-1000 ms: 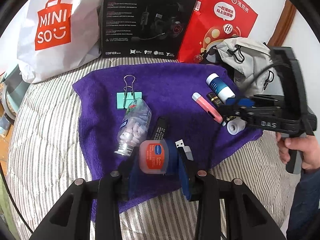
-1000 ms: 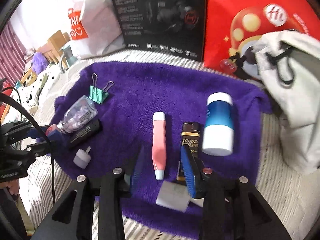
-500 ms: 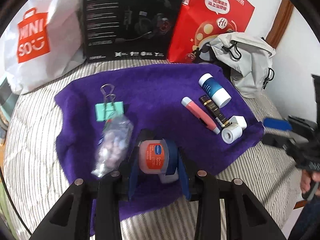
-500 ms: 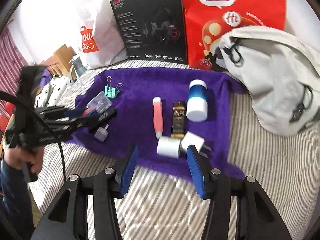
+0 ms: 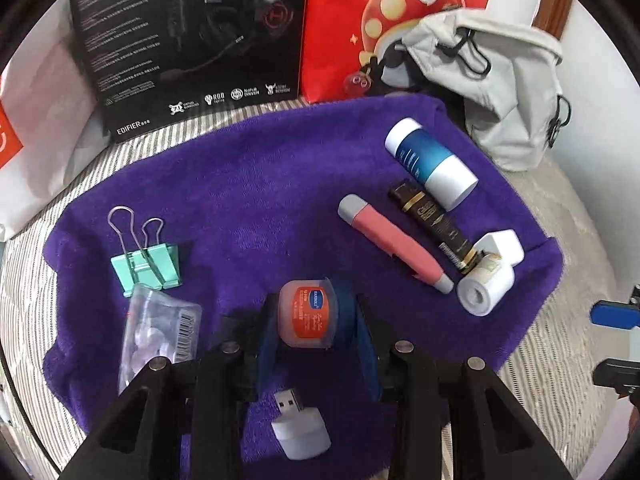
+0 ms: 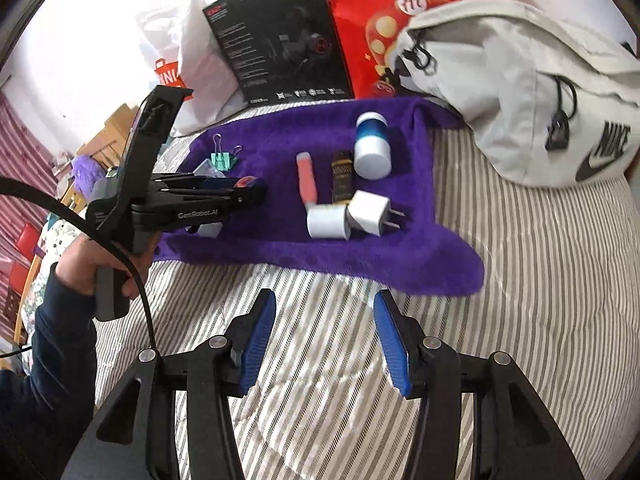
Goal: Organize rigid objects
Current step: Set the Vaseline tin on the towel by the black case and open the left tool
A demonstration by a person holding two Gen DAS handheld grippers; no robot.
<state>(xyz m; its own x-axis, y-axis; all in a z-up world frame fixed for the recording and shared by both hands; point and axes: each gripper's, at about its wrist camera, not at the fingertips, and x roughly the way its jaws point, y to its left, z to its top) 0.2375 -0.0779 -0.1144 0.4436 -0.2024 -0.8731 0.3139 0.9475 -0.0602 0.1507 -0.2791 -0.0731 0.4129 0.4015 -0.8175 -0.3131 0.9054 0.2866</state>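
Observation:
My left gripper (image 5: 310, 312) is shut on a small jar (image 5: 306, 316) with an orange label and blue lid, held above the purple towel (image 5: 260, 184). Under it lie a white USB plug (image 5: 300, 428), a clear pill bottle (image 5: 160, 332) and a green binder clip (image 5: 146, 266). To the right lie, side by side, a pink tube (image 5: 390, 242), a black-gold tube (image 5: 436, 226), a blue-white bottle (image 5: 430, 168), a white roll (image 5: 484, 290) and a charger (image 5: 502, 246). My right gripper (image 6: 324, 336) is open over the striped bedding, short of the towel (image 6: 280, 240); the left gripper (image 6: 240, 190) shows there, held by a hand.
A black headset box (image 5: 192, 40), a red paper bag (image 5: 380, 20) and a white shopping bag (image 5: 36, 120) stand behind the towel. A grey Nike bag (image 6: 520, 92) lies at its right. Striped bedding (image 6: 540, 300) surrounds the towel.
My left gripper has carried the jar forward and to the right over the towel. My right gripper has pulled back from the row of tubes and off the towel.

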